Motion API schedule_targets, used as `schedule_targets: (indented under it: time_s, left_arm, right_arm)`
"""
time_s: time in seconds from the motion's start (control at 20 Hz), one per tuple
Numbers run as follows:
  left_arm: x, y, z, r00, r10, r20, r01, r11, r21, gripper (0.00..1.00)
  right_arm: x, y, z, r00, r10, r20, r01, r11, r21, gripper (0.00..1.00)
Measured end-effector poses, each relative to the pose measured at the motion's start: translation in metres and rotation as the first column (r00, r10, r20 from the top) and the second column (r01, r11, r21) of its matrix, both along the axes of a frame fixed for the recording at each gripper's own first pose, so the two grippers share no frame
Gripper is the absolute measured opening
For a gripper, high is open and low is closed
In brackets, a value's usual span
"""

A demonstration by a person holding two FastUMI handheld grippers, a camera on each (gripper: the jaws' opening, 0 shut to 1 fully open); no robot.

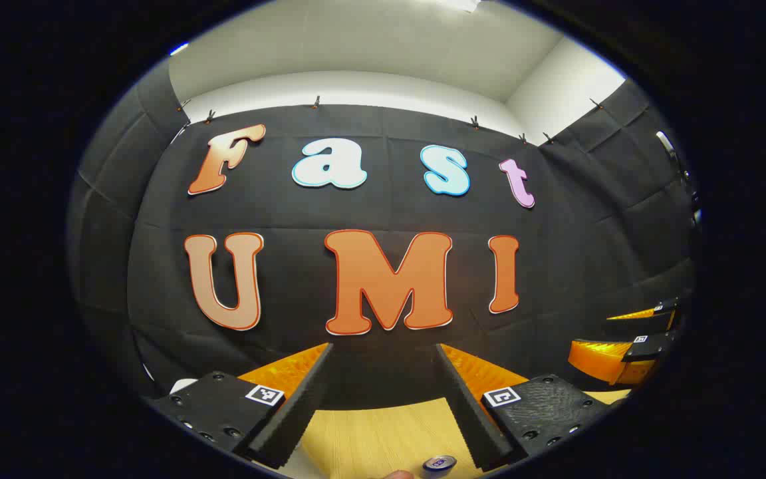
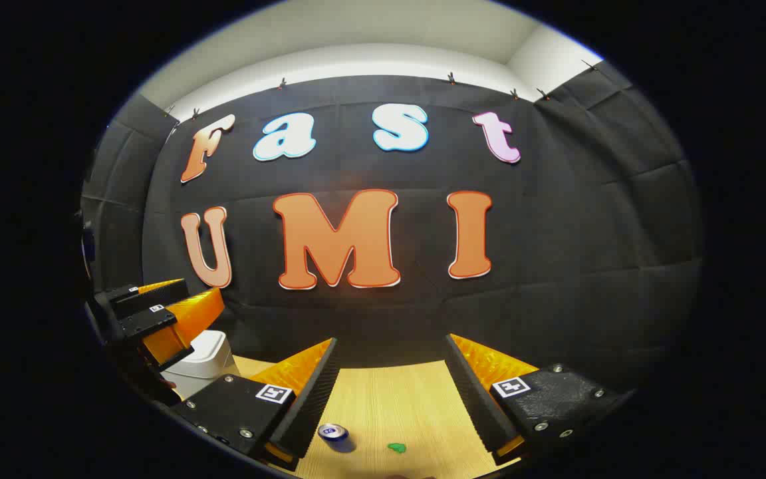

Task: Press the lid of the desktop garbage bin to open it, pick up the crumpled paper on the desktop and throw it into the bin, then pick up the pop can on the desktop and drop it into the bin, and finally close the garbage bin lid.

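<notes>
garbage bin (image 2: pixel 202 362): pale, lid down by the look of it, seen in the right gripper view off to the left of the right tongs (image 2: pixel 389 392), tucked just under and behind the left tongs (image 2: pixel 163 319) as they show there. pop can (image 2: pixel 334 434): upright on the wooden counter (image 2: pixel 396 399), low between the right tongs' fingers, nearer the left finger; in the left gripper view the pop can (image 1: pixel 439 463) sits low between the left tongs (image 1: pixel 383 392), toward the right finger. small green scrap (image 2: pixel 395 448) on the counter just right of the can; cannot tell whether it is the crumpled paper.

both tongs spread wide, pinching nothing, held level and facing the booth wall.

judgement: lid press not yet done. left tongs look best placed; tip them down and push one fingertip squarely on the lid, not the rim, so the light bin does not skid.

in the way: the can stands close to the right tongs; keep them raised.
</notes>
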State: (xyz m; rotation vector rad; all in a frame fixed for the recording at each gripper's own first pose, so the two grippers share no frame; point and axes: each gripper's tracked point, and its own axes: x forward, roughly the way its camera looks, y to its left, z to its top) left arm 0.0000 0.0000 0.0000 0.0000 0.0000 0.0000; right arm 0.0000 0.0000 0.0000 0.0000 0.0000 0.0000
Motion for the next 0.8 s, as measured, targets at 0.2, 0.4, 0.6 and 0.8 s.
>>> schedule_targets:
  time_s: [0.2,0.4,0.6,0.8]
  left_arm:
    - [-0.005,0.01,-0.016,0.993,0.095,-0.067,-0.101,0.992,-0.079,0.93]
    - [-0.028,-0.007,0.002,0.979,0.202,-0.039,-0.204,0.977,-0.066,0.92]
    - [-0.034,-0.021,-0.005,0.971,0.228,-0.069,-0.232,0.971,-0.055,0.92]
    - [-0.033,-0.035,-0.001,0.973,0.21,-0.095,-0.216,0.975,-0.059,0.89]
  right_arm:
    - [0.0,0.003,0.0,0.998,0.067,0.004,-0.067,0.997,-0.028,0.93]
    - [0.005,-0.009,-0.009,0.993,0.12,-0.017,-0.12,0.993,-0.023,0.93]
    - [0.01,-0.03,-0.017,0.991,0.128,-0.03,-0.129,0.991,-0.047,0.93]
    - [0.015,-0.05,-0.016,0.994,0.103,-0.034,-0.105,0.992,-0.069,0.94]
